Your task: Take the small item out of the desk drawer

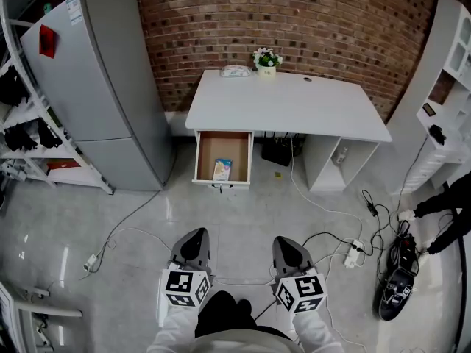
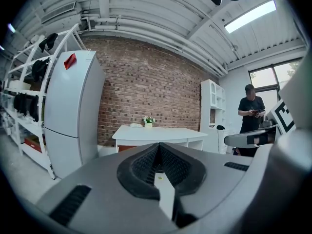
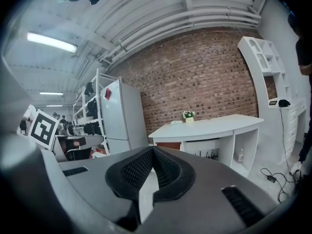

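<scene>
The white desk (image 1: 287, 105) stands against the brick wall, and its wooden drawer (image 1: 202, 157) is pulled out at the desk's left end. A small blue-and-white packet (image 1: 222, 170) lies inside the drawer near its front. Both grippers hang low over the floor, well short of the desk. My left gripper (image 1: 196, 234) is shut with nothing in it, and so is my right gripper (image 1: 284, 240). The left gripper view shows the shut jaw tips (image 2: 158, 146) pointing at the desk (image 2: 161, 133). In the right gripper view the closed tips (image 3: 152, 150) face the desk (image 3: 209, 126) too.
A grey fridge (image 1: 103, 87) stands left of the desk, beside a rack (image 1: 22, 131). White shelving (image 1: 449, 87) is on the right. Cables and a power strip (image 1: 355, 252) lie on the floor. A person (image 2: 251, 116) stands at the right. A flower pot (image 1: 266, 59) sits on the desk.
</scene>
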`<state>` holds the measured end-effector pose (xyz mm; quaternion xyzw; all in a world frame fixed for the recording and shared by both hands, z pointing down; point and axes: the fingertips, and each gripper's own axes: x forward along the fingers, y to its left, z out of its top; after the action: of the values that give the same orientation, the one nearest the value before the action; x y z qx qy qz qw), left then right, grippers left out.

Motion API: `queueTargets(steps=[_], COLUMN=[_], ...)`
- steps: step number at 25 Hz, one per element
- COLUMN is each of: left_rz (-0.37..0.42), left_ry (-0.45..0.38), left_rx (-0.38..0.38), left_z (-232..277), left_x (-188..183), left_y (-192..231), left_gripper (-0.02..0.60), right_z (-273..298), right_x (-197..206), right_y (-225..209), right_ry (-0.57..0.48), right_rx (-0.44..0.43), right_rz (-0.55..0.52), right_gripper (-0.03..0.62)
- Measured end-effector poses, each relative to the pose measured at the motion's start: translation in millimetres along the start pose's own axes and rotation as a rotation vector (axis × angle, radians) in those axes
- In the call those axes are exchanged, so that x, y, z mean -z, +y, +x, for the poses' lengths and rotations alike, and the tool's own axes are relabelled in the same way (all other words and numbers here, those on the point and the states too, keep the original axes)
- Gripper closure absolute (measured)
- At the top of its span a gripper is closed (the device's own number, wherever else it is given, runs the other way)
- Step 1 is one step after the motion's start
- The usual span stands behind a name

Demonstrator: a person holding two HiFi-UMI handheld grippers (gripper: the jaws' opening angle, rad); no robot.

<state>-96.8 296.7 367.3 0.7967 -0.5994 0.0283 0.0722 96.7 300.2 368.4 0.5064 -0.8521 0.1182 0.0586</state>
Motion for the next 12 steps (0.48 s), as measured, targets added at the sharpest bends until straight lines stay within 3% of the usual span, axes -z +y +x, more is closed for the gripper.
queueTargets(steps=[10, 12], left_rz=[0.013, 0.008], left_ry=[0.010, 0.011], left_rx=[0.003, 0.003], left_z=[38.8, 54.2], left_x=[-4.7, -5.1], left_y=[1.8, 7.2], left_gripper=[0.561, 0.535], right_z=[15.2, 24.2], right_x=[-5.5, -7.3], right_y=[-22.3, -30.6], right_ry=[-0.004, -0.002], right_rx=[0.009, 0.018], right_rz=[0.019, 0.021], right_gripper=[0.571, 0.571])
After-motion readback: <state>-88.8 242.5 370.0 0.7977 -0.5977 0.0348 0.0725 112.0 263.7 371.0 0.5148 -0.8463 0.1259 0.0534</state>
